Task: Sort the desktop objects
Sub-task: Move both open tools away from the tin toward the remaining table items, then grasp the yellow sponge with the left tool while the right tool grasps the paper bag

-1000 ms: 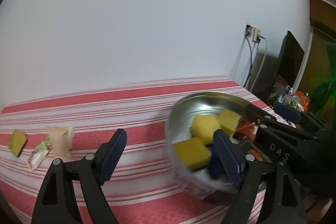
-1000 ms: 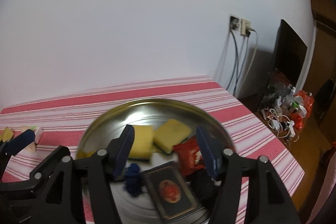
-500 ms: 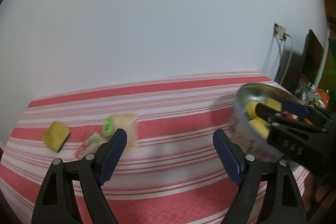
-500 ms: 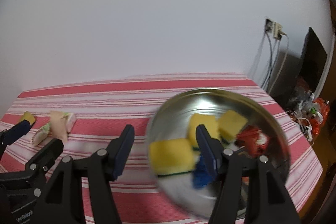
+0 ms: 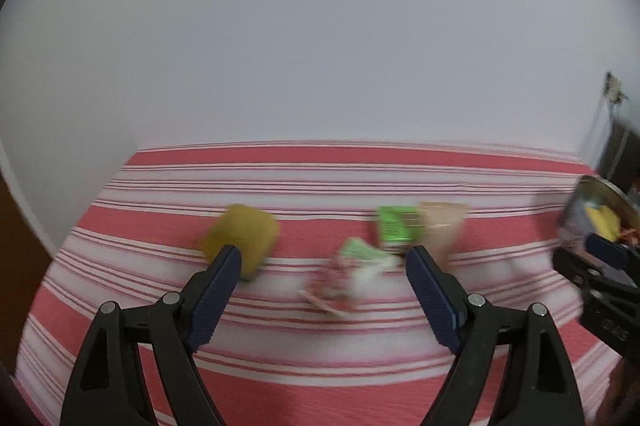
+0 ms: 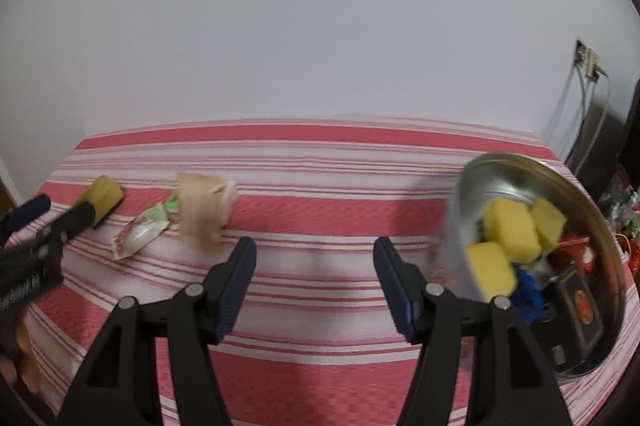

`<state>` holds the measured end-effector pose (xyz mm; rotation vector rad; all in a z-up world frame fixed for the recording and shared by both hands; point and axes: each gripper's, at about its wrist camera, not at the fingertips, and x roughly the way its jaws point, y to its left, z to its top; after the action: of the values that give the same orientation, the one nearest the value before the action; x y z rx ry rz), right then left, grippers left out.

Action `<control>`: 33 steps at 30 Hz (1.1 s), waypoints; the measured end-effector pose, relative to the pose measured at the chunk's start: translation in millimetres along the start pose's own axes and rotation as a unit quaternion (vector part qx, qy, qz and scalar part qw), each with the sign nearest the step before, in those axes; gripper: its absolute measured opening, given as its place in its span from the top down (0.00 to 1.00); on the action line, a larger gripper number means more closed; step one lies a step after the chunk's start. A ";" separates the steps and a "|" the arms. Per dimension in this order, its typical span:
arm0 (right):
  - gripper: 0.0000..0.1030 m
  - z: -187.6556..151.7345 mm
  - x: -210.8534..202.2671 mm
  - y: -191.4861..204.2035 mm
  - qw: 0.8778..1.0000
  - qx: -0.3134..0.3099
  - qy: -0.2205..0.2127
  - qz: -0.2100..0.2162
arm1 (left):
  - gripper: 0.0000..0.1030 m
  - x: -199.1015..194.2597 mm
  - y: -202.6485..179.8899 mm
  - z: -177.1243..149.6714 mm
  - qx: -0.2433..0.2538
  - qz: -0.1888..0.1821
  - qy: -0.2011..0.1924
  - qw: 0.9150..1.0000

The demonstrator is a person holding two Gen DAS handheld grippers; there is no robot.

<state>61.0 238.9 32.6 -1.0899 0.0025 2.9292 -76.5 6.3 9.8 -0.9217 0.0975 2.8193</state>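
A round metal bowl [image 6: 592, 202] on the red striped cloth holds three yellow sponges [image 6: 510, 226], a blue item, a red packet and a dark box; it shows at the right edge of the left wrist view [image 5: 600, 186]. A loose yellow sponge [image 5: 242, 234] lies left, next to a white-and-green wrapper [image 5: 348, 266], a green packet [image 5: 394, 230] and a beige pouch [image 5: 440, 226]. My left gripper [image 5: 324, 266] is open and empty just before these. My right gripper [image 6: 314, 266] is open and empty, between the pouch [image 6: 202, 210] and the bowl.
The table [image 6: 320, 366] ends at a white wall. A wall socket with cables [image 6: 586, 60] and a dark screen stand at the right. The left gripper's arm [image 6: 36, 250] reaches in at the left of the right wrist view.
Both grippers have swung left, away from the bowl. The bowl went from under them to the right edge; the loose sponge and packets came in front of the left gripper.
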 end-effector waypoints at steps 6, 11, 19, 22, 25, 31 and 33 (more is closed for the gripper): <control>0.40 1.1 14.4 30.8 1.000 -0.013 0.018 0.021 | 0.17 30.9 37.6 8.1 0.022 0.025 0.018 0.999; 0.40 9.5 29.8 49.3 0.999 -0.018 0.028 0.039 | 0.17 66.9 44.9 16.4 0.040 0.018 0.048 0.998; 0.40 19.4 71.7 64.8 0.997 -0.024 0.067 0.044 | 0.17 104.1 36.1 10.7 0.068 0.028 0.073 0.995; 0.40 23.3 83.6 62.5 0.996 -0.013 0.080 0.043 | 0.17 112.6 39.7 3.8 0.067 0.038 0.082 0.994; 0.36 26.6 100.9 69.4 0.995 -0.009 0.093 0.046 | 0.17 123.3 48.7 2.3 0.056 0.038 0.101 0.993; 0.57 23.1 113.9 75.2 0.995 -0.013 0.095 0.040 | 0.22 141.4 69.0 0.5 0.013 -0.008 0.132 0.991; 0.60 21.1 111.3 72.2 0.994 -0.011 0.096 0.056 | 0.35 141.0 76.6 0.2 -0.006 -0.019 0.126 0.992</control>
<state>-38.2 168.5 -24.5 -1.4153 0.0334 2.9119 -202.7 -48.7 -72.7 -1.2648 0.0958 2.6581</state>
